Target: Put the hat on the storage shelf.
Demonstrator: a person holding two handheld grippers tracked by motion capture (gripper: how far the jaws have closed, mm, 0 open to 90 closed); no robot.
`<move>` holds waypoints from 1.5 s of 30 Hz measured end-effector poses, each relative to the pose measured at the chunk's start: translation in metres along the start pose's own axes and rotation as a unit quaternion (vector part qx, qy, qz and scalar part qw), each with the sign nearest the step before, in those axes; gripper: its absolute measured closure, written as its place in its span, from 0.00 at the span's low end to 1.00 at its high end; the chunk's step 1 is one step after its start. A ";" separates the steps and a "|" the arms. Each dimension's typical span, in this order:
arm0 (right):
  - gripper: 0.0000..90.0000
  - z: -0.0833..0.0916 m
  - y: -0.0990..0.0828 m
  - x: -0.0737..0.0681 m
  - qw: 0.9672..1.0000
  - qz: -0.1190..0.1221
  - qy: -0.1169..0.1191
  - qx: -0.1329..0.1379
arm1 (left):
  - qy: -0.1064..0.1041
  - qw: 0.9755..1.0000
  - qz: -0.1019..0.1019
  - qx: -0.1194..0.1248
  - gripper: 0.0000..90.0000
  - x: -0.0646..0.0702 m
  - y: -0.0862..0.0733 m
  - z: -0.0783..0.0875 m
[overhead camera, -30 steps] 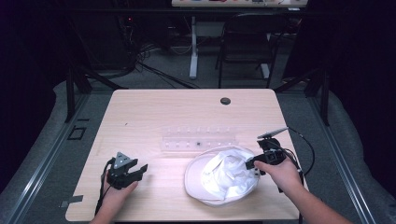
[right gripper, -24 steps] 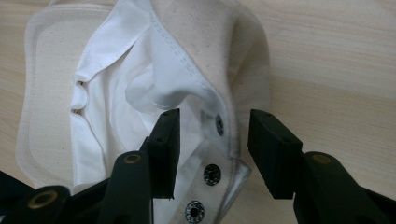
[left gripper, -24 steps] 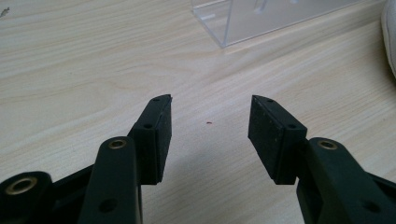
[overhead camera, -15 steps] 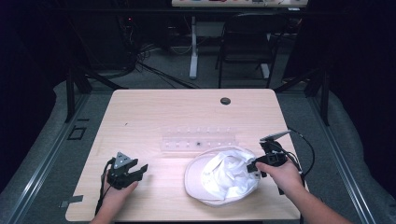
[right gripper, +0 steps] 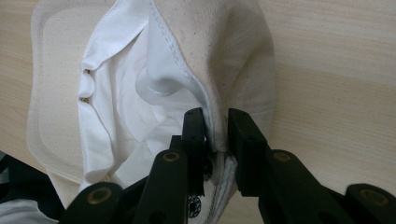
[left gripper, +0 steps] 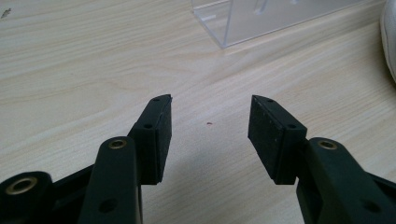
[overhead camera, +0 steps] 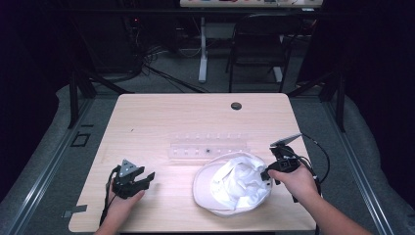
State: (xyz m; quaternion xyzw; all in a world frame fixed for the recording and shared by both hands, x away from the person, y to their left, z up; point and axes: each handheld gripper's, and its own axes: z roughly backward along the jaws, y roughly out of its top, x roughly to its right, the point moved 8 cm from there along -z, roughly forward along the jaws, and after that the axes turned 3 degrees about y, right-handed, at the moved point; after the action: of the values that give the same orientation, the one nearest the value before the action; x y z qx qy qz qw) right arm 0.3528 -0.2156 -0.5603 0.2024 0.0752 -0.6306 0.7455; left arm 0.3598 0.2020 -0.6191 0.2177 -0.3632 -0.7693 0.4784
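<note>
While the right gripper (right gripper: 215, 126) pinches a cream stitched fabric hat (right gripper: 224, 51), left gripper (left gripper: 209, 126) spread, woodgrain table (left gripper: 70, 60).

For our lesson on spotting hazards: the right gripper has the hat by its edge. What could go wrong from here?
1. The right gripper pinches only a thin fold of the hat, so the cloth might slip out.
2. The clear rack stands just behind the hat; a dragged hat could knock it.
</note>
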 end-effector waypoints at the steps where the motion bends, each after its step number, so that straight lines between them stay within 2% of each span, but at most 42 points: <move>1: 0.87 0.001 0.001 -0.002 1.000 -0.003 -0.003 0.007 | 0.000 1.000 0.000 0.000 0.55 0.000 0.000 0.000; 2: 0.88 0.003 0.001 -0.001 1.000 0.008 -0.006 -0.005 | 0.000 1.000 -0.001 0.000 0.55 0.000 0.000 0.000; 8: 0.90 0.009 0.004 -0.004 0.999 0.014 -0.029 -0.008 | 0.001 1.000 -0.001 0.000 0.55 -0.001 0.000 0.000; 11: 0.90 0.012 0.004 -0.007 0.998 0.016 -0.051 -0.017 | 0.001 1.000 0.001 0.003 0.55 -0.001 0.000 0.000; 12: 0.90 0.014 0.004 -0.008 0.998 0.022 -0.051 -0.024 | 0.000 1.000 0.003 0.003 0.55 0.000 0.000 0.000; 18: 0.90 0.020 0.009 -0.012 0.995 0.037 -0.084 -0.026 | 0.000 1.000 0.000 0.001 0.55 0.000 0.000 0.001; 19: 0.90 0.020 0.011 -0.014 0.995 0.035 -0.086 -0.018 | 0.000 1.000 0.000 0.002 0.55 0.000 0.000 0.001; 20: 0.90 0.022 0.011 -0.015 0.995 0.038 -0.088 -0.031 | -0.002 1.000 -0.001 -0.001 0.55 0.000 0.000 0.001; 24: 0.91 0.023 0.014 -0.021 0.996 0.030 -0.084 -0.028 | -0.002 1.000 0.000 -0.001 0.55 0.000 0.000 0.001; 25: 0.91 0.026 0.015 -0.021 0.995 0.032 -0.086 -0.039 | -0.002 1.000 0.000 -0.001 0.55 0.000 0.000 0.001; 28: 0.91 0.026 0.016 -0.025 0.995 0.029 -0.085 -0.037 | -0.004 1.000 -0.001 -0.004 0.55 0.000 0.000 0.002; 30: 0.91 0.029 0.017 -0.027 0.994 0.036 -0.086 -0.052 | -0.005 1.000 -0.001 -0.004 0.55 0.000 0.000 0.002; 31: 0.91 0.029 0.018 -0.029 0.995 0.028 -0.086 -0.044 | -0.004 1.000 0.000 -0.004 0.55 0.000 0.000 0.002; 33: 0.91 0.033 0.019 -0.031 0.994 0.030 -0.084 -0.055 | -0.004 1.000 0.000 -0.003 0.55 0.000 0.000 0.002; 36: 0.91 0.034 0.021 -0.037 0.995 0.024 -0.081 -0.046 | -0.004 1.000 0.001 -0.003 0.55 0.000 0.000 0.002; 37: 0.91 0.035 0.021 -0.038 0.996 0.015 -0.078 -0.048 | -0.003 1.000 0.001 0.000 0.55 0.000 0.000 0.001; 39: 0.91 0.039 0.022 -0.043 0.996 0.013 -0.069 -0.057 | -0.003 1.000 0.001 0.000 0.55 0.000 0.000 0.001; 41: 0.91 0.043 0.023 -0.045 0.995 0.022 -0.071 -0.062 | -0.003 1.000 0.001 0.000 0.55 0.000 0.000 0.001; 42: 0.91 0.043 0.025 -0.048 0.996 0.011 -0.069 -0.049 | -0.003 1.000 0.001 0.000 0.55 0.000 0.000 0.001; 45: 0.91 0.046 0.026 -0.051 0.996 0.017 -0.068 -0.056 | -0.003 1.000 0.001 0.001 0.55 0.000 0.000 0.001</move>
State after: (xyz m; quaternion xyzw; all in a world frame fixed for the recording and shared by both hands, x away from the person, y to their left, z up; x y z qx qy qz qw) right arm 0.3616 -0.1839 -0.4945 0.1179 0.0557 -0.6249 0.7698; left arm 0.3592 0.2026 -0.6181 0.2150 -0.3655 -0.7691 0.4782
